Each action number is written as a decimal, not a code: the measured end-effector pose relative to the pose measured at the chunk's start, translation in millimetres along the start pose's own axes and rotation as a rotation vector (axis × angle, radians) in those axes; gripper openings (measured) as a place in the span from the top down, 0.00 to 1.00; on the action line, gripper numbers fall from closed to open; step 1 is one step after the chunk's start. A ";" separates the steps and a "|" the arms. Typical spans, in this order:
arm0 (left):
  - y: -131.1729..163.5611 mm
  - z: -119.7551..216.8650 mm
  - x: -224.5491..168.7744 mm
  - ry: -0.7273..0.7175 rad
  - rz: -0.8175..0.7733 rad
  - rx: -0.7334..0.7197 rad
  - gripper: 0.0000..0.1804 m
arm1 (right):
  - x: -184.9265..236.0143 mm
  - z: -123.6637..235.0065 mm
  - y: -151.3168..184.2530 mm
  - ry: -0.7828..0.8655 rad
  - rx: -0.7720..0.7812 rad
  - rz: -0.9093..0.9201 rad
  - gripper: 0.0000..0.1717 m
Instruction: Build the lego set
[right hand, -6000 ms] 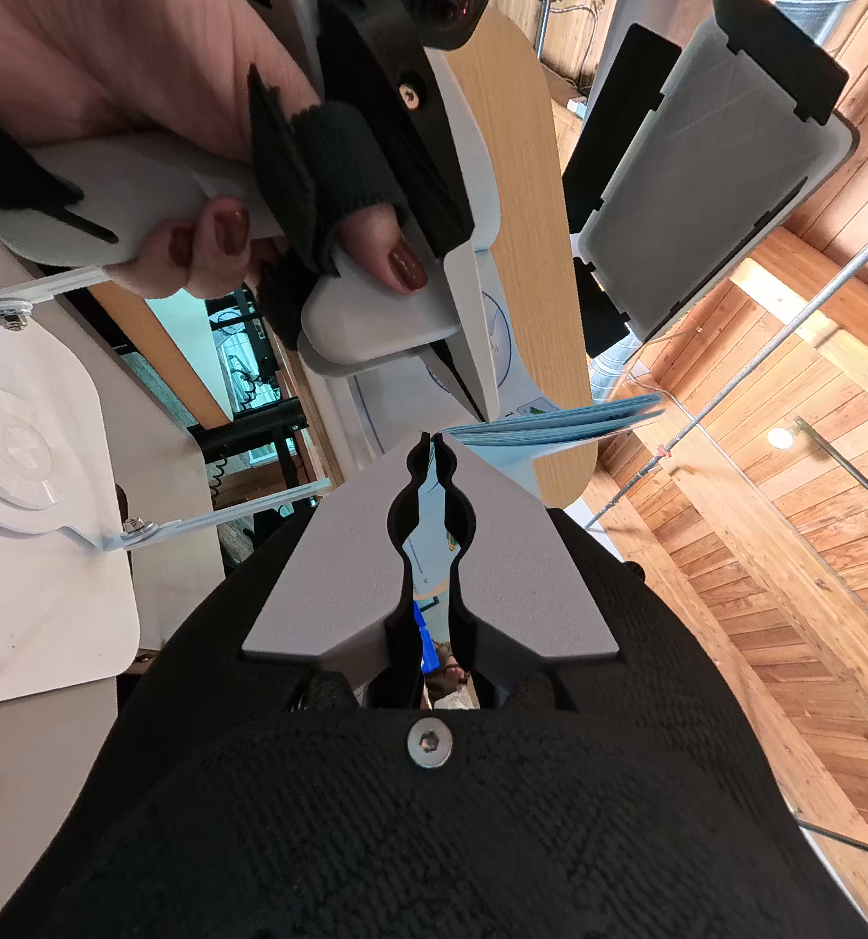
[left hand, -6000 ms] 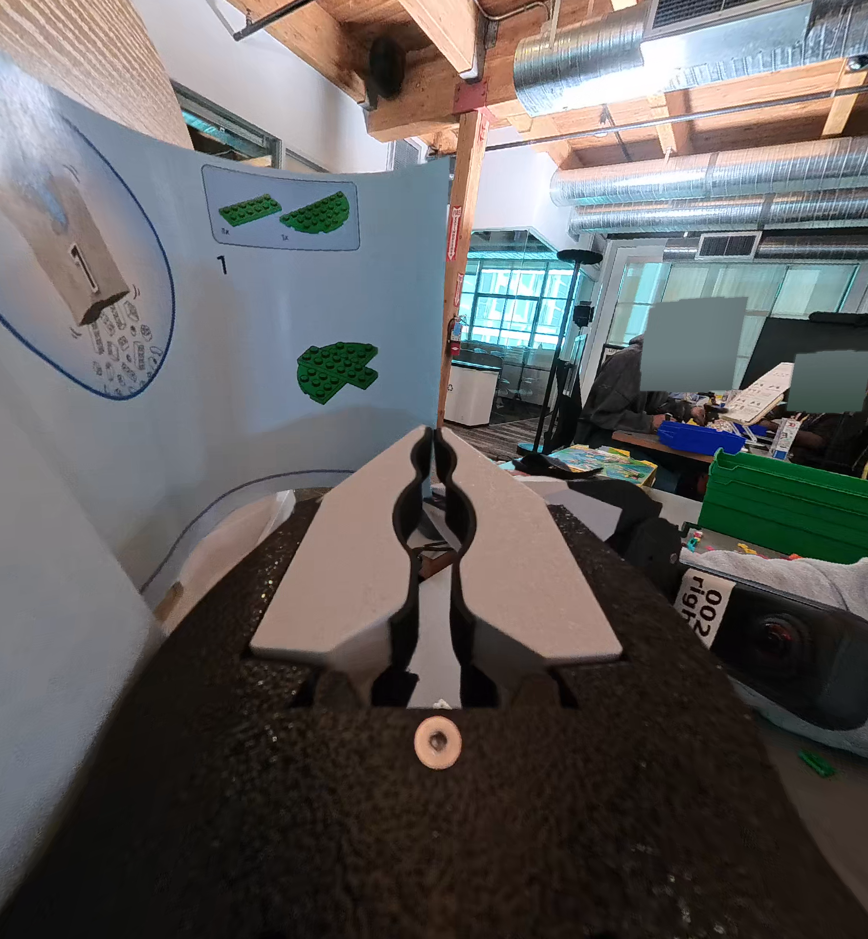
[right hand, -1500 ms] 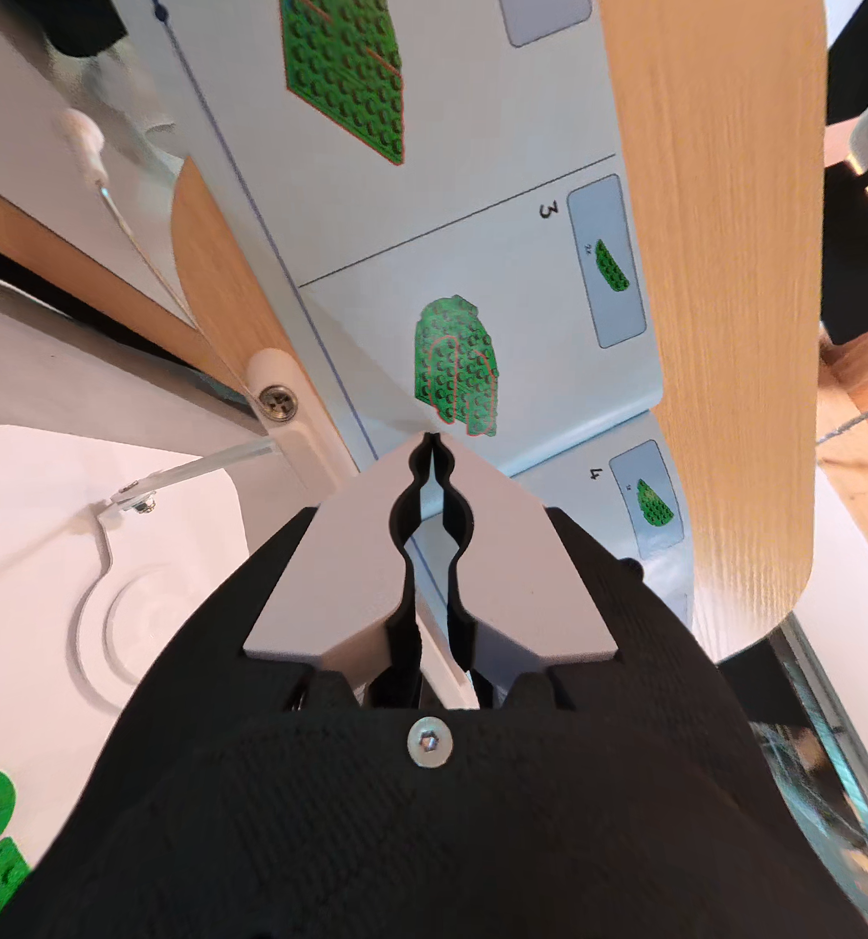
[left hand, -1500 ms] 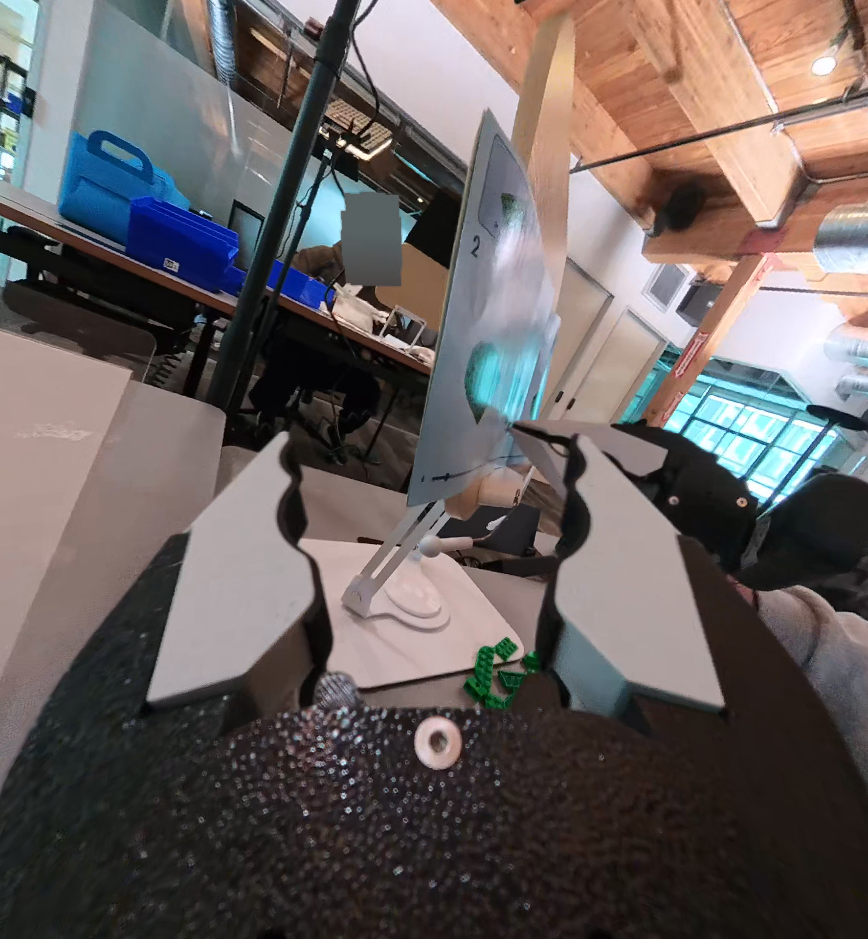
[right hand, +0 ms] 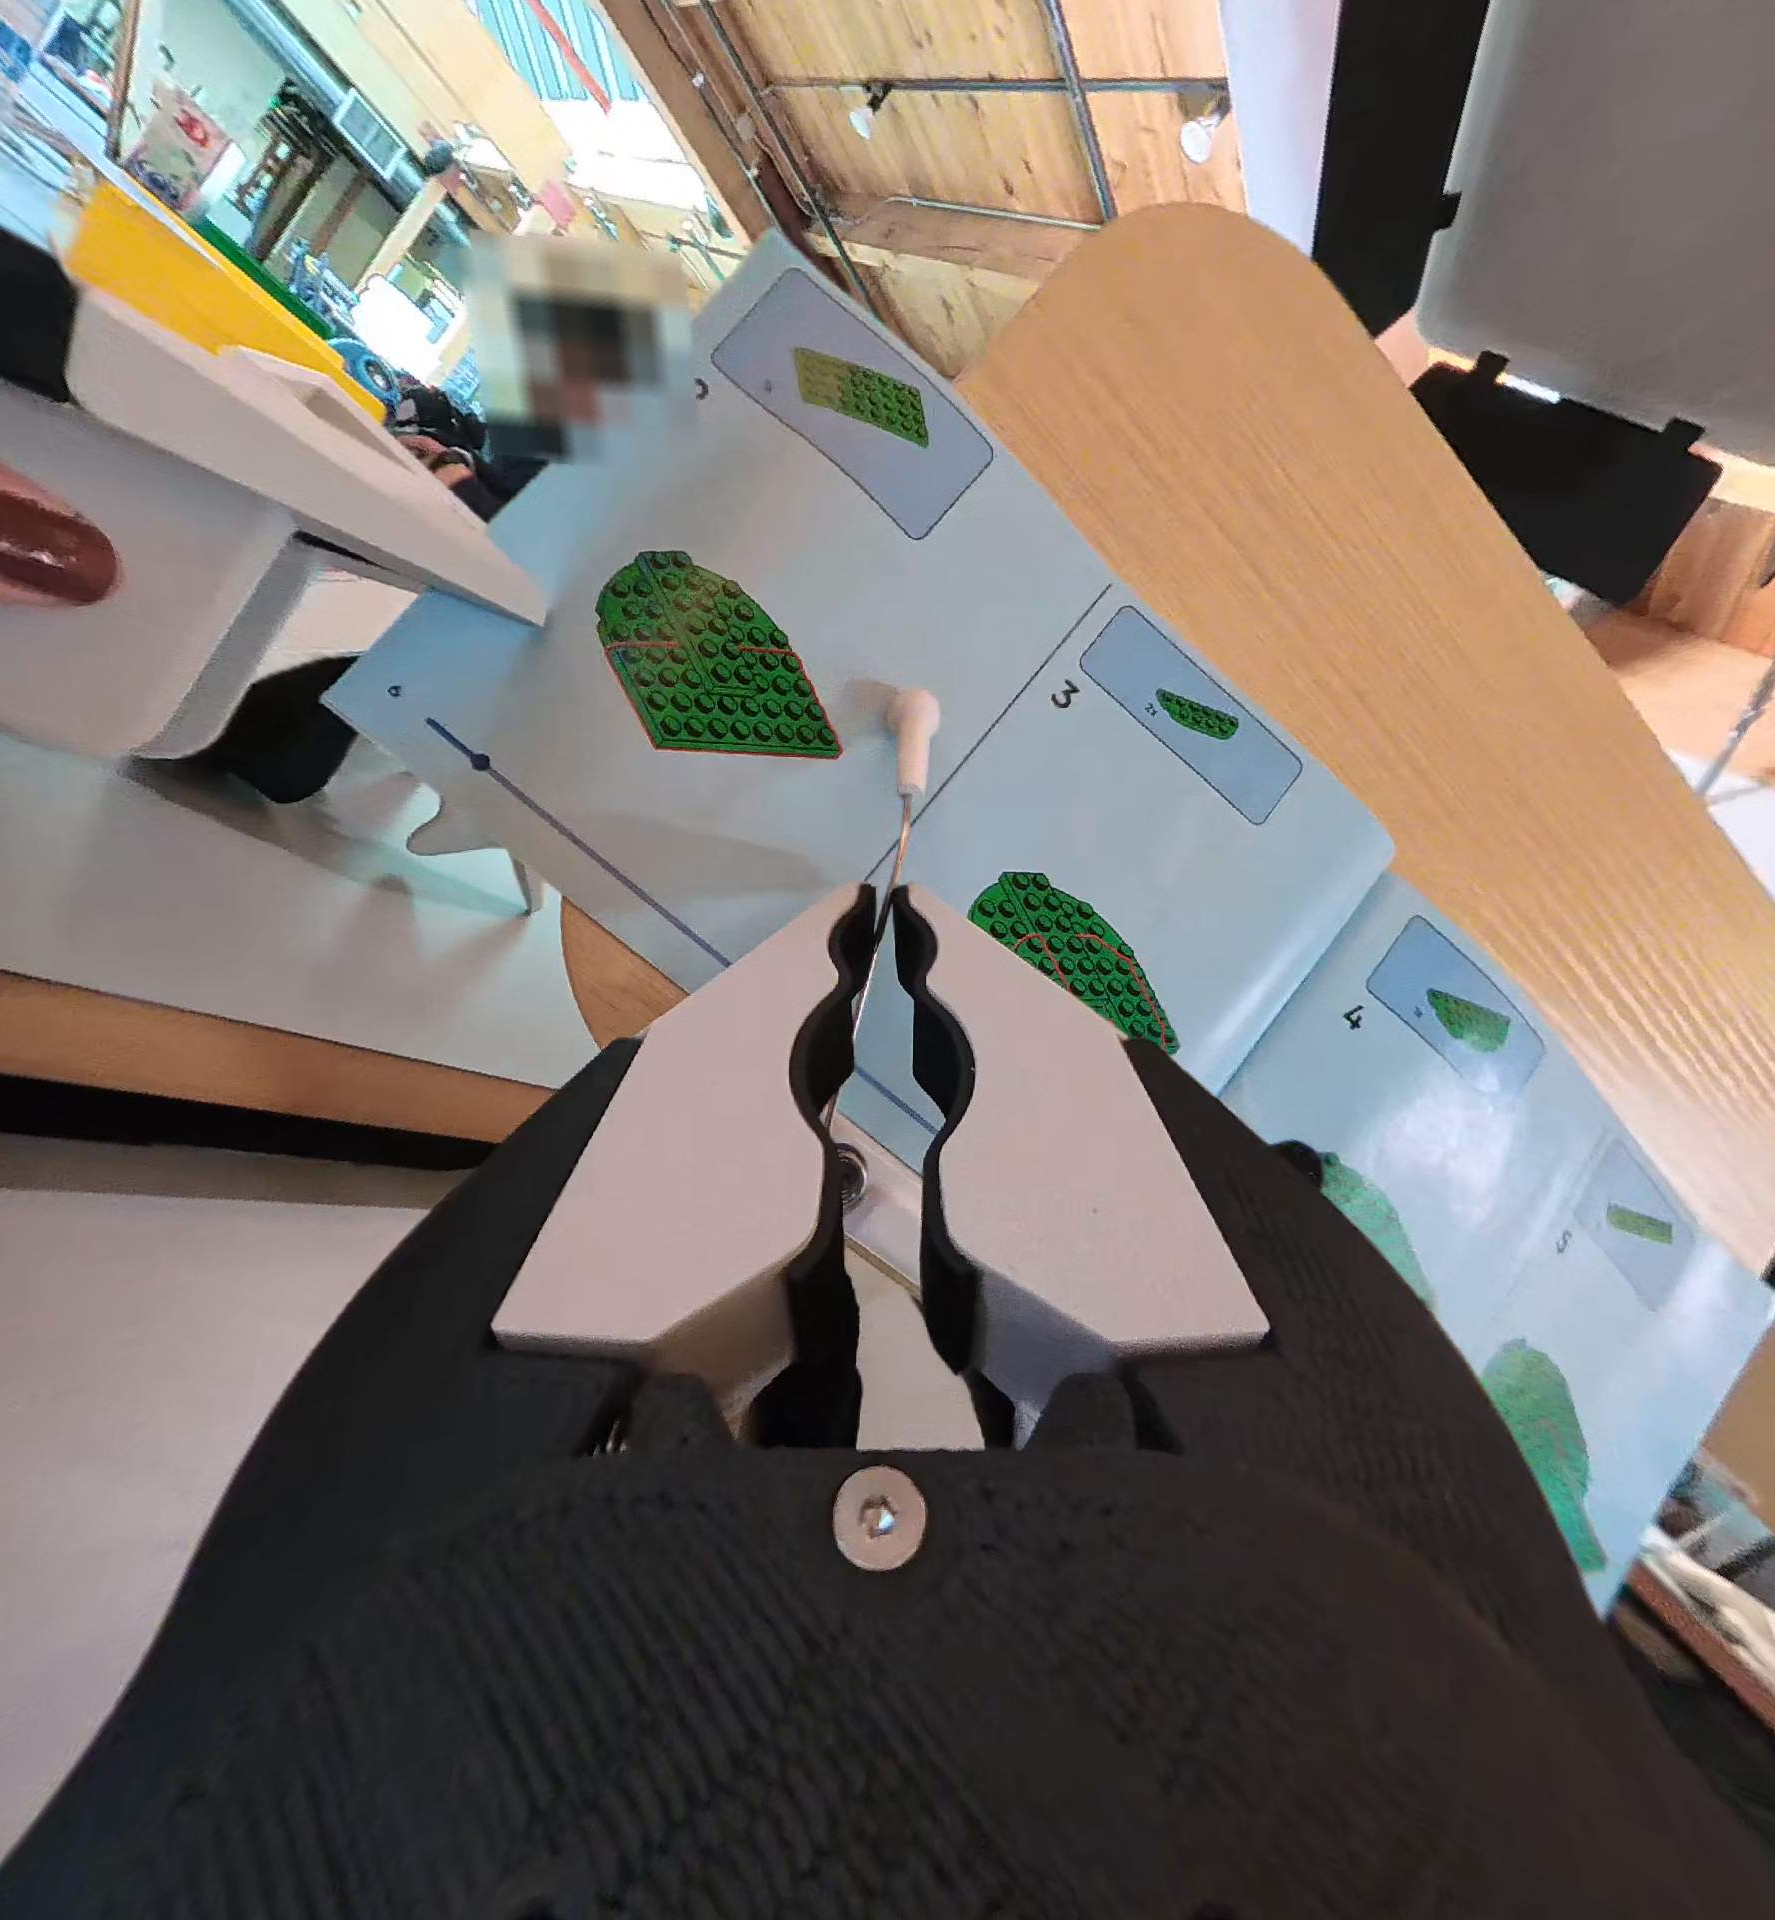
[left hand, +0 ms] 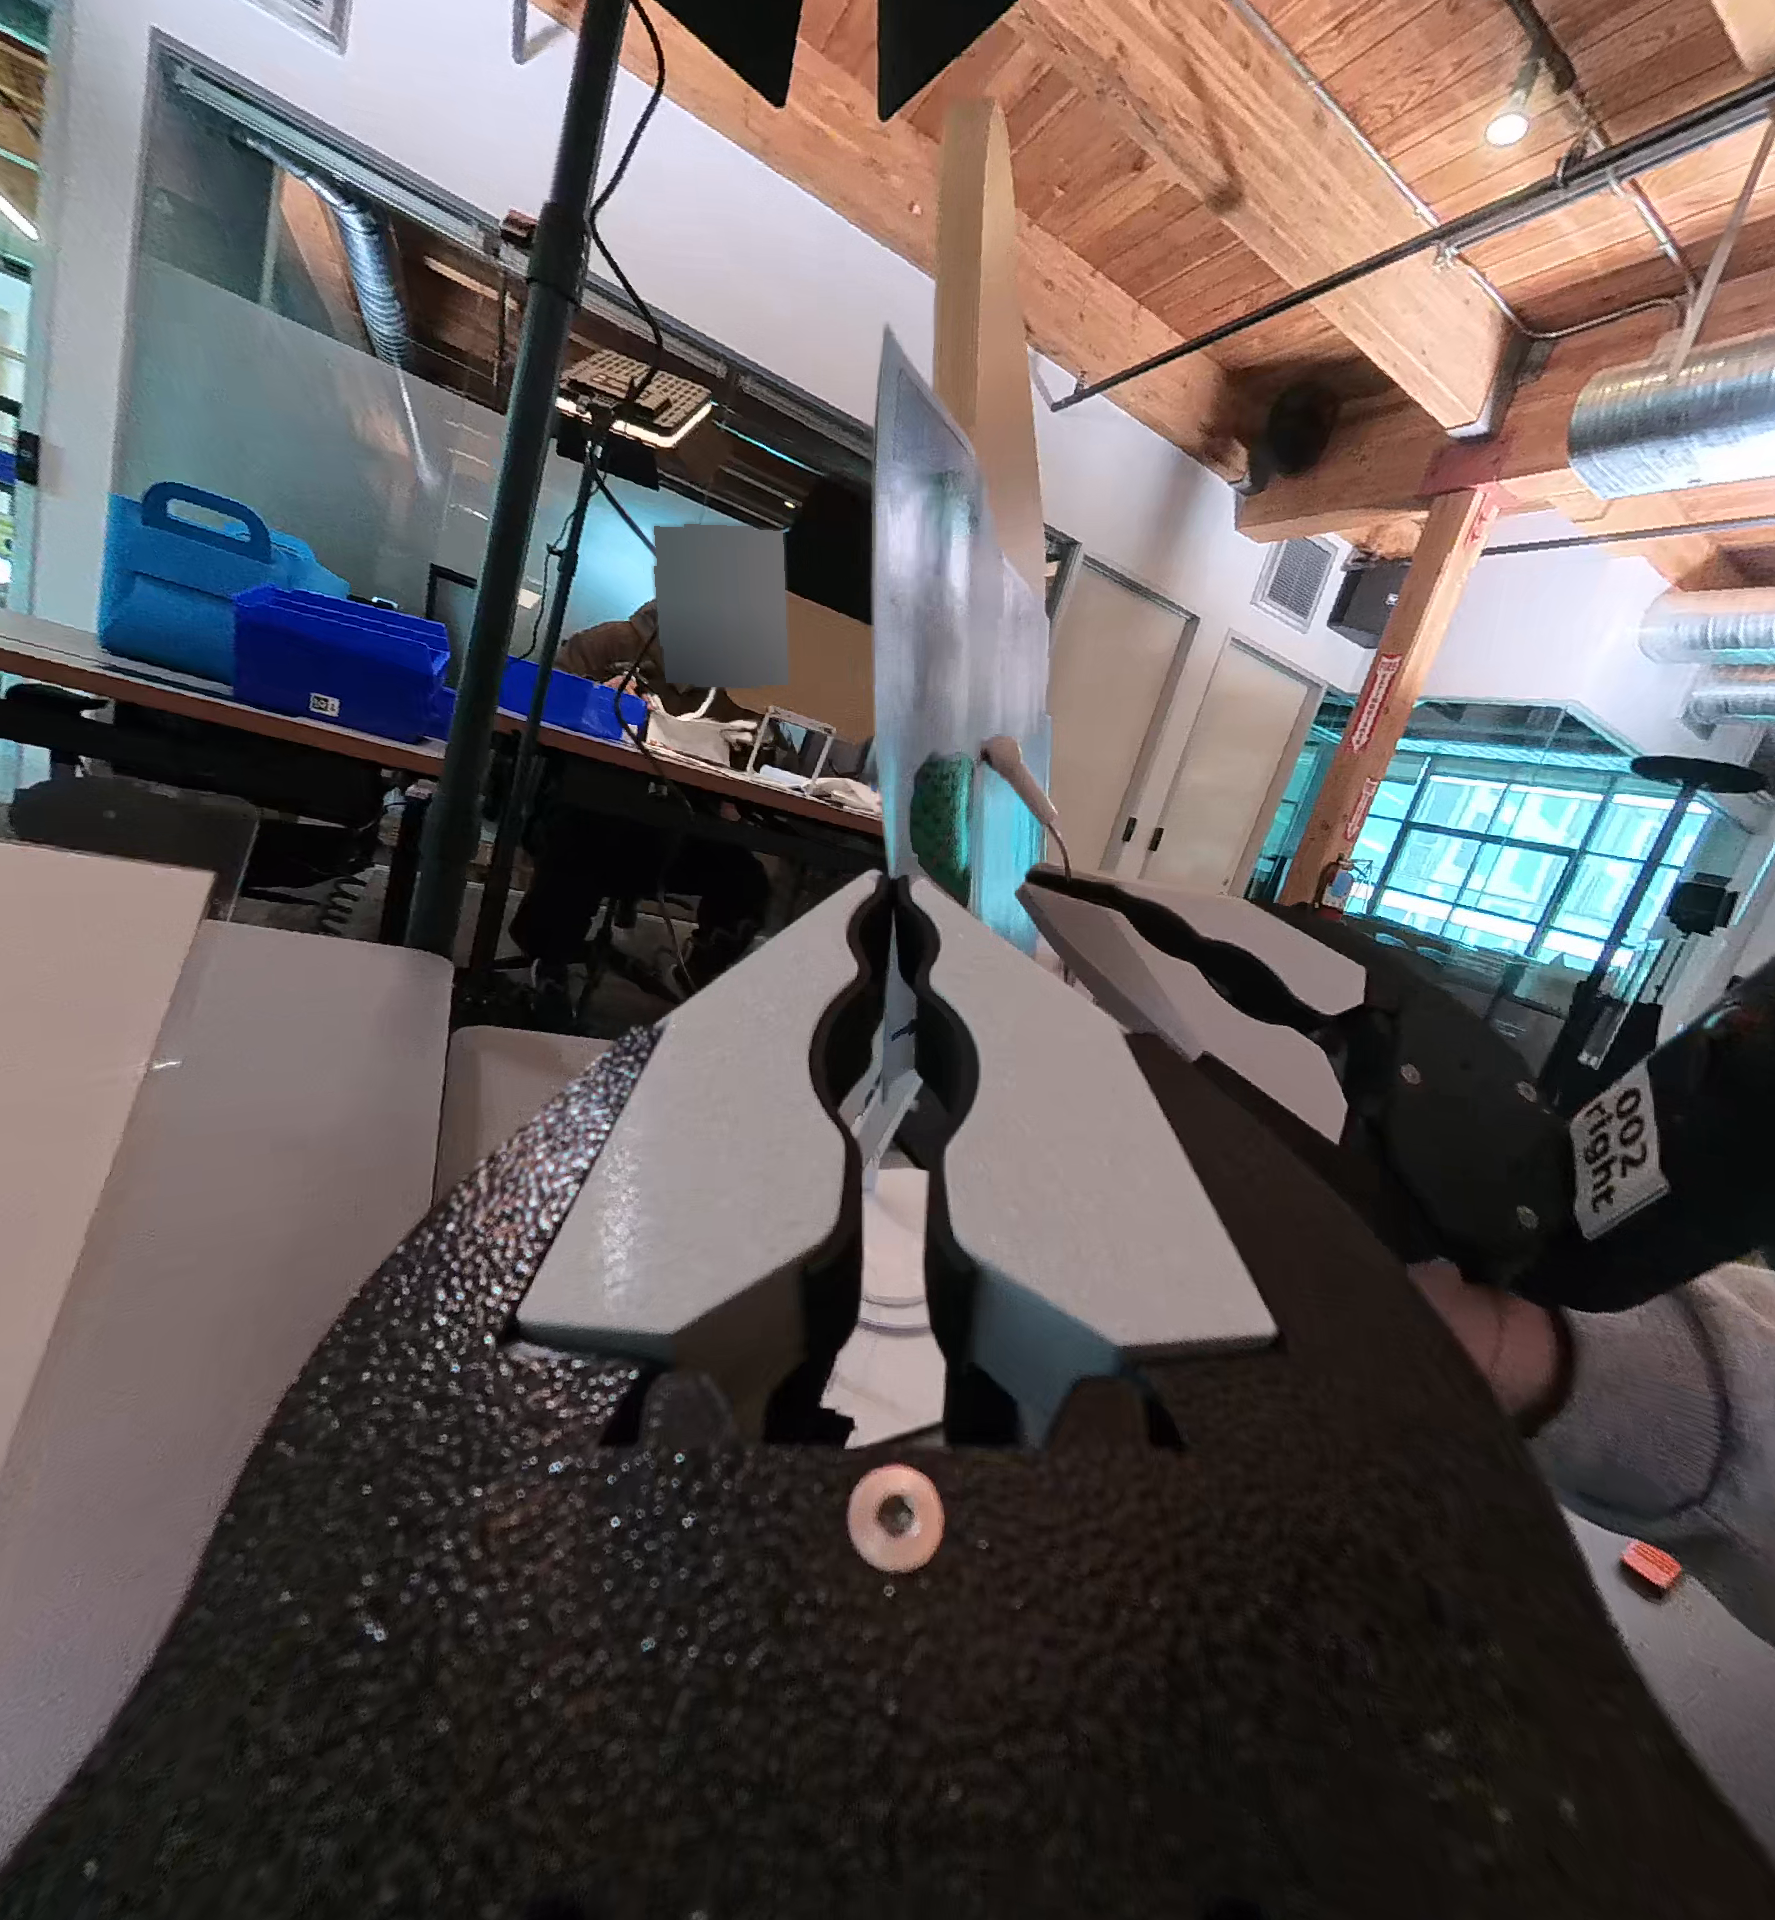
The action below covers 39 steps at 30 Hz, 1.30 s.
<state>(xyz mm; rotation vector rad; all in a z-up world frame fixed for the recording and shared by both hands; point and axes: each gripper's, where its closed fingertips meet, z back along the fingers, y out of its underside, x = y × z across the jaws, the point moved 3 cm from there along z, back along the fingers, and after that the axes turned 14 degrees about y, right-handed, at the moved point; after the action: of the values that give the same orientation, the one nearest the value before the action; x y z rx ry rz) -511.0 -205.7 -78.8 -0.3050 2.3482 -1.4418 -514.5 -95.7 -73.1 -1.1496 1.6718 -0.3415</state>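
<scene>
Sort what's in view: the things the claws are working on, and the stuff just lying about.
In use:
- booklet page, pinched edge-on in left claw
- wire page clip, pinched in right claw
- wooden book stand

Lying about:
- blue bins
- lamp pole
- orange piece

You get bright daylight from the tall windows (left hand: pixel 1506 873), fisheye bending at edges, motion blur on the pale blue booklet page (left hand: pixel 950 665)
</scene>
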 end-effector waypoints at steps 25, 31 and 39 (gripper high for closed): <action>-1.9 -34.7 -48.6 -0.317 -0.428 -0.241 0.79 | -136.3 64.5 165.3 0.097 0.578 -0.483 0.78; 2.4 -52.8 -93.2 -0.410 -0.586 -0.171 0.84 | -129.7 60.8 178.3 -0.011 0.592 -0.376 0.79; 39.4 -177.9 -119.0 -0.251 -0.626 0.188 0.78 | -122.8 48.4 188.7 -0.043 0.585 -0.441 0.80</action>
<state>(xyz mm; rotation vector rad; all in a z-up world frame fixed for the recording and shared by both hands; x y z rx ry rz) -476.6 0.3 -17.8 -1.1723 1.9758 -1.7448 -570.0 113.1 -152.8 -1.0480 1.1459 -1.0025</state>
